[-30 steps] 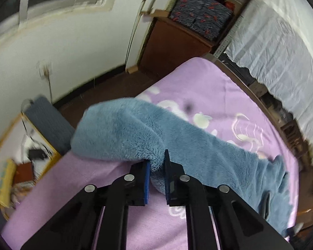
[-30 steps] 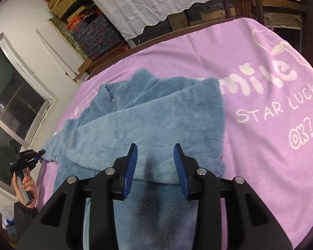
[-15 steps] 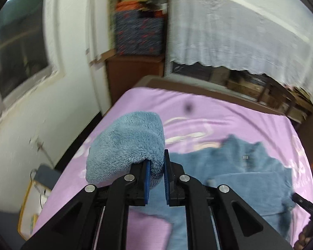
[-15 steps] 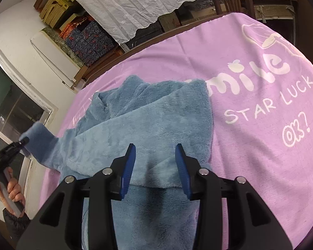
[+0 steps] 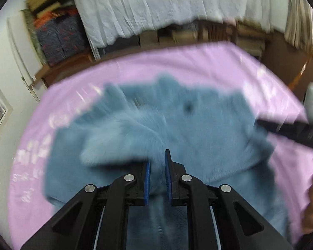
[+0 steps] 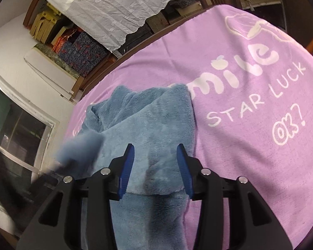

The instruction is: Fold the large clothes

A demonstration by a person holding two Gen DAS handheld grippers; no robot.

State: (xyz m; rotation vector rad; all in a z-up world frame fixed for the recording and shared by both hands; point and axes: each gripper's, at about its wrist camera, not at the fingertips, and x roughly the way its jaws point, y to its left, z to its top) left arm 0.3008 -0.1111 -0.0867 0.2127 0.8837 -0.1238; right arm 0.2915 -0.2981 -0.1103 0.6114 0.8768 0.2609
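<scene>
— Fleece everywhere: blue fleece garment [image 5: 198,129] spread over purple bedspread [image 5: 135,68], all smeared with blur from the left wrist.

— Sharper from the right wrist [image 6: 148,120]: plush nap, one panel folded over with a straight lower edge. Beside it, white lettering [image 6: 254,104], crisp here, mere streaks in the other view.

— As for left claw [image 5: 157,166]: blue pads parting, thick fold of fleece pinched between.

— And right claw [image 6: 155,162]: widening too, nothing between the pads, poised over the folded panel.

— Lace cloth [image 6: 114,10] scalloped and wrinkled; window [image 6: 14,129] only in the right view.
</scene>
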